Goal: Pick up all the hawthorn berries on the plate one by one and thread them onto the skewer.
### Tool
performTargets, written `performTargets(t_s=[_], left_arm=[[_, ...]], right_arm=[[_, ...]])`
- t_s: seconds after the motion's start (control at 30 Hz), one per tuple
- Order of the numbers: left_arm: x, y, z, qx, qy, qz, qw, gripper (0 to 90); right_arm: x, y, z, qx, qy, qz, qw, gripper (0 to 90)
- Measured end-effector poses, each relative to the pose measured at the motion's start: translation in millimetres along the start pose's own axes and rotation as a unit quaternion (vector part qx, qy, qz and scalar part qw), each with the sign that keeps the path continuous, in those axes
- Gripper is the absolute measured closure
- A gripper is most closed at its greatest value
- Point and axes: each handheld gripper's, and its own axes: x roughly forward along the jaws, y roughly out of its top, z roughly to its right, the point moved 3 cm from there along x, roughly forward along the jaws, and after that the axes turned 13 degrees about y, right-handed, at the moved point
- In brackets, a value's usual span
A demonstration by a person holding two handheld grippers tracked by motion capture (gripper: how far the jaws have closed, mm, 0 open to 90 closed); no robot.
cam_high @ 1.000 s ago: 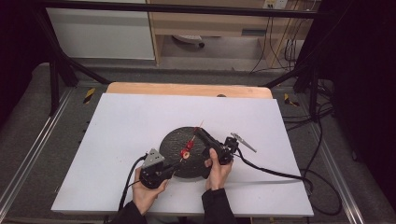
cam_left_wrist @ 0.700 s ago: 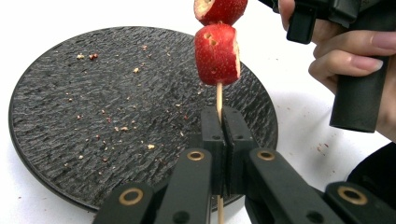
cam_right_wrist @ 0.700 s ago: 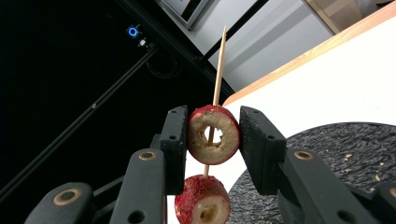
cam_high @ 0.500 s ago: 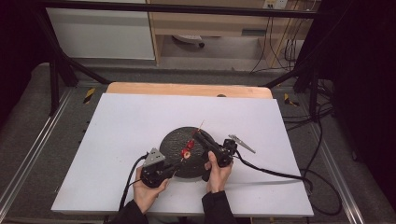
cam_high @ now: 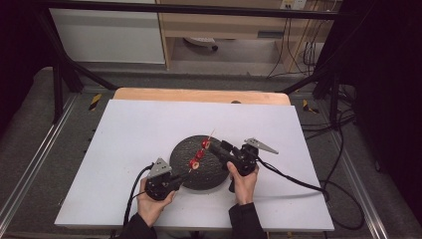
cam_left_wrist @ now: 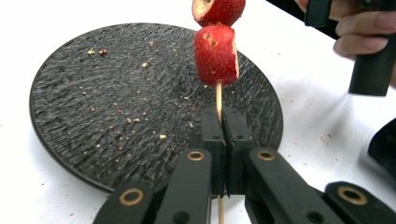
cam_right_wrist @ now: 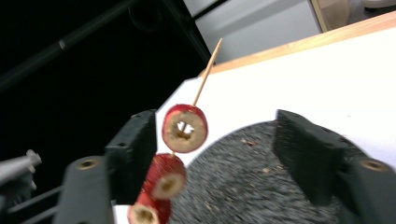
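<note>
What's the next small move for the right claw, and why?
Probably draw the right claw back off the skewer. Its jaws have just been opening and stand apart from the fruit pieces, not pressing them. The left claw grips the stick below, over the plate.

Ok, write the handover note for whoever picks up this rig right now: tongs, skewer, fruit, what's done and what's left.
Left tongs: shut on the wooden skewer, holding it over the black plate.
Right tongs: open, jaws just opened, standing either side of the fruit without pressing it.
Red fruit pieces: three hollow-cored ones threaded on the skewer, its tip bare above the top piece.
Done: three pieces skewered, the last released.
Left: probably back the right tongs away, then lay the skewer on the plate. I see no loose fruit, just crumbs.
</note>
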Motion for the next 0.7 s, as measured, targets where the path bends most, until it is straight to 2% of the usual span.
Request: performTargets(t_s=[0.1,0.23,0.27,0.4,0.43,0.47,0.57,0.63,0.7], left_arm=[[-2.3,-0.3,-2.9,0.0,0.001,-0.002,1.0,88.7],[-5.3,-0.6,-6.1,0.001,0.001,-0.004,1.0,88.6],[-7.5,-0.6,-8.9,0.003,0.001,-0.006,1.0,88.6],[-11.5,0.2,-13.7,0.009,0.001,-0.012,0.9999,88.6],[-11.5,0.2,-13.7,0.009,0.001,-0.012,0.9999,88.6],[-13.3,1.1,-15.7,0.01,0.0,-0.012,0.9999,88.6],[-16.0,2.8,-18.4,0.015,0.0,-0.013,0.9998,88.6],[-17.4,4.1,-20.0,0.015,-0.002,-0.015,0.9998,88.5],[-19.1,5.2,-21.3,0.016,-0.003,-0.018,0.9997,88.5]], right_arm=[[-3.6,3.6,3.1,-0.022,-0.006,-0.039,0.999,17.2],[-8.7,5.0,8.0,-0.049,-0.012,-0.094,0.9944,9.8],[-10.7,4.9,10.4,-0.063,-0.015,-0.11,0.9918,7.7],[-19.1,3.2,18.0,-0.09,-0.022,-0.154,0.9837,4.0],[-19.1,3.2,18.0,-0.09,-0.022,-0.154,0.9837,4.0],[-25.4,1.6,22.6,-0.1,-0.027,-0.171,0.9798,2.9],[-34.0,-0.4,29.1,-0.117,-0.038,-0.194,0.9733,1.0],[-40.9,-1.6,32.8,-0.124,-0.045,-0.205,0.9698,0.5],[-48.3,-2.8,36.5,-0.129,-0.05,-0.211,0.9676,0.5]])
